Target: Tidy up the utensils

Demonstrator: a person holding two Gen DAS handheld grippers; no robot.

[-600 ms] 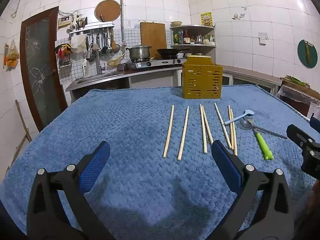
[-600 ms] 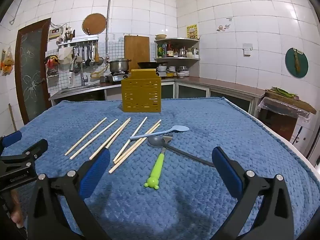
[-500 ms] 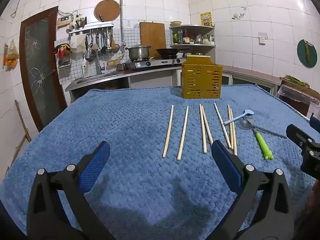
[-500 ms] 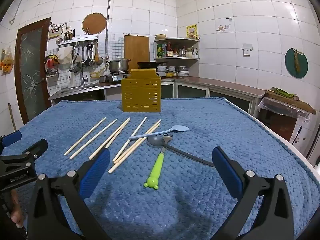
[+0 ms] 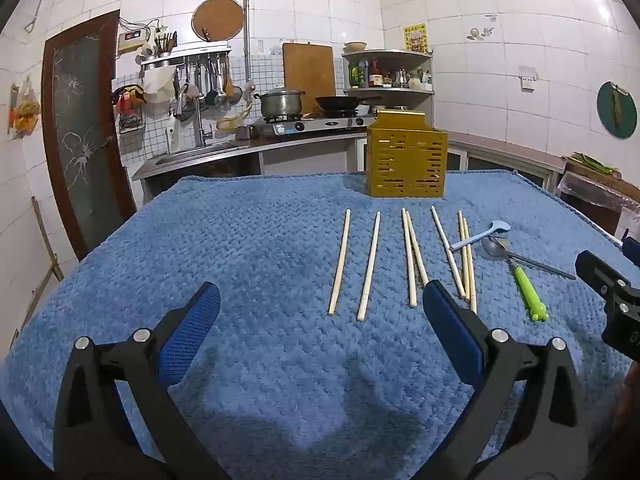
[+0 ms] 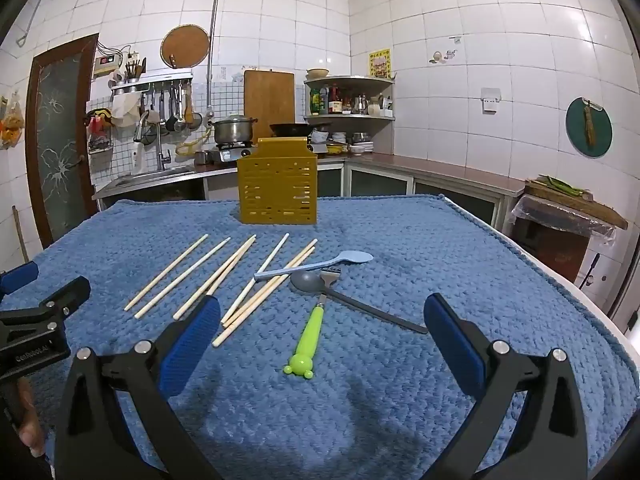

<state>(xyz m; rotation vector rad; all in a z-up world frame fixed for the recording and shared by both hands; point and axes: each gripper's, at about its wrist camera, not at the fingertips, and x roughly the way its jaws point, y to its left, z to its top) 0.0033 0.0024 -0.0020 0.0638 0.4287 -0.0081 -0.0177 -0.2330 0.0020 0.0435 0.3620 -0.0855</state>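
Wooden chopsticks (image 6: 224, 276) are laid side by side on the blue-towelled worktop (image 6: 420, 248) in front of the yellow holder (image 6: 277, 189). To their right a blue spoon (image 6: 316, 265), a grey spoon (image 6: 348, 298) and a green-handled utensil (image 6: 308, 336) are grouped. The left tool (image 5: 320, 312) and right tool (image 6: 320, 322) are held wide apart above the towel, nothing being gripped.

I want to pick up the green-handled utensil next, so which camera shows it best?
The right wrist view: the green-handled utensil lies near the middle, between the open right gripper fingers, its whole handle clear. The left wrist view shows it small and off to the right, beyond the chopsticks.
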